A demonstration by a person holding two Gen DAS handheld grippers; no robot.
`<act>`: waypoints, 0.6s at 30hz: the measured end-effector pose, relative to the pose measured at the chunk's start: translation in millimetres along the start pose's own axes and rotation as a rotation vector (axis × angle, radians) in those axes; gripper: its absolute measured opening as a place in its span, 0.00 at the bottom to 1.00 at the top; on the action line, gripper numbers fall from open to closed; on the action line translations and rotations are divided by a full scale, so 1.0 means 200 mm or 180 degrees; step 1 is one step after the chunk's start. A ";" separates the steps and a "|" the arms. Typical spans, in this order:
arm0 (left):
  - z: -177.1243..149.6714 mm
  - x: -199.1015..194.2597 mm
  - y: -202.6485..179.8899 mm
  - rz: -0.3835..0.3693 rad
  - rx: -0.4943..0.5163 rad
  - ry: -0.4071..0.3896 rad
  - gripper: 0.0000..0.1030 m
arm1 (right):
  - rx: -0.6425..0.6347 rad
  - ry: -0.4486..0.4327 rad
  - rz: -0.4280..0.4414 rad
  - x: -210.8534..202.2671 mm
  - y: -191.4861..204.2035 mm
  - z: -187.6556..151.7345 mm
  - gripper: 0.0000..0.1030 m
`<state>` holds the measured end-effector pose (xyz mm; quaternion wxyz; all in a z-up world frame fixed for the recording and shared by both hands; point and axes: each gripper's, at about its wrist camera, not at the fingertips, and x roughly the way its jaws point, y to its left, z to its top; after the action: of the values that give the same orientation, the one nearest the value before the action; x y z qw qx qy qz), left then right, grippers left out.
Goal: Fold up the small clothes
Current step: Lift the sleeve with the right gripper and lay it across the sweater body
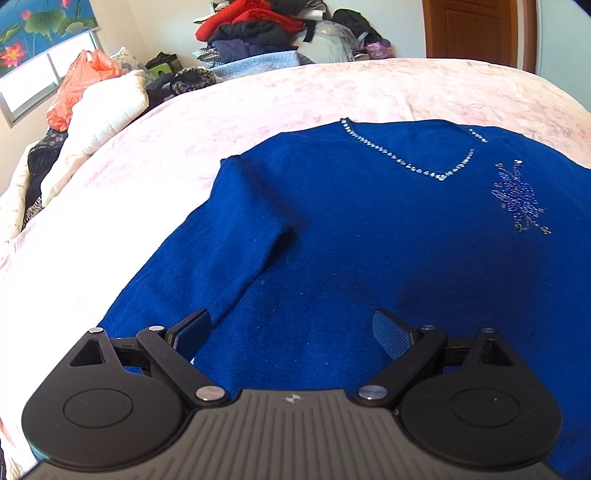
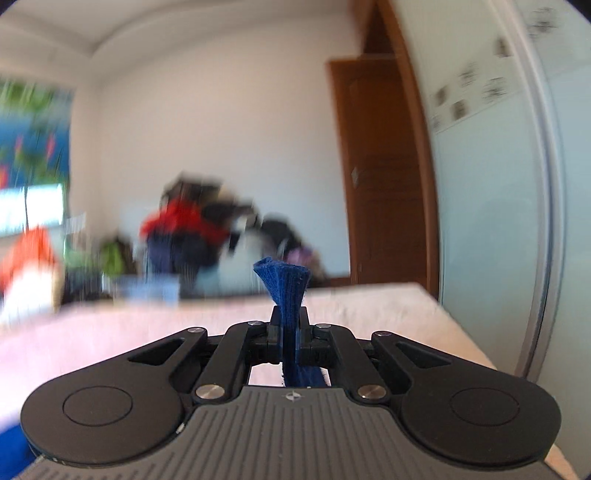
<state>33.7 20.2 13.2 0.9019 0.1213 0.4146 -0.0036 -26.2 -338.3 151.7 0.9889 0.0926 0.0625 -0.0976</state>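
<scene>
A blue sweater [image 1: 332, 240] with a rhinestone V-neck and a beaded flower lies flat on the pink bed cover [image 1: 184, 140]. Its left sleeve is folded in over the body. My left gripper [image 1: 291, 332] is open and empty, low over the sweater's lower part. My right gripper [image 2: 290, 325] is shut on a pinched strip of the blue sweater's fabric [image 2: 286, 284], which sticks up between the fingers, raised above the bed. The right wrist view is motion-blurred.
A pile of clothes [image 1: 258, 33] stands beyond the bed's far edge. An orange plastic bag [image 1: 74, 88] and white bedding [image 1: 99, 122] lie at the left. A wooden door [image 2: 388, 177] and a glass wardrobe panel [image 2: 491, 229] are at the right.
</scene>
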 end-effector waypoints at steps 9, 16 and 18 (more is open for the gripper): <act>0.00 0.05 0.05 0.0087 -0.0080 0.0041 0.92 | 0.0175 0.0626 0.0357 0.20 0.23 -0.33 0.07; 0.01 0.07 0.12 0.0122 -0.0136 0.0028 0.92 | -0.0016 0.0901 0.0509 0.27 0.52 -0.50 0.07; 0.01 0.07 0.13 0.0115 -0.0150 0.0026 0.92 | -0.0035 0.0956 0.0557 0.28 0.57 -0.53 0.07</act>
<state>47.0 45.9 9.7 0.9027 0.1075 0.4160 0.0230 39.8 -217.4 60.5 0.9737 0.1058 0.2018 0.0042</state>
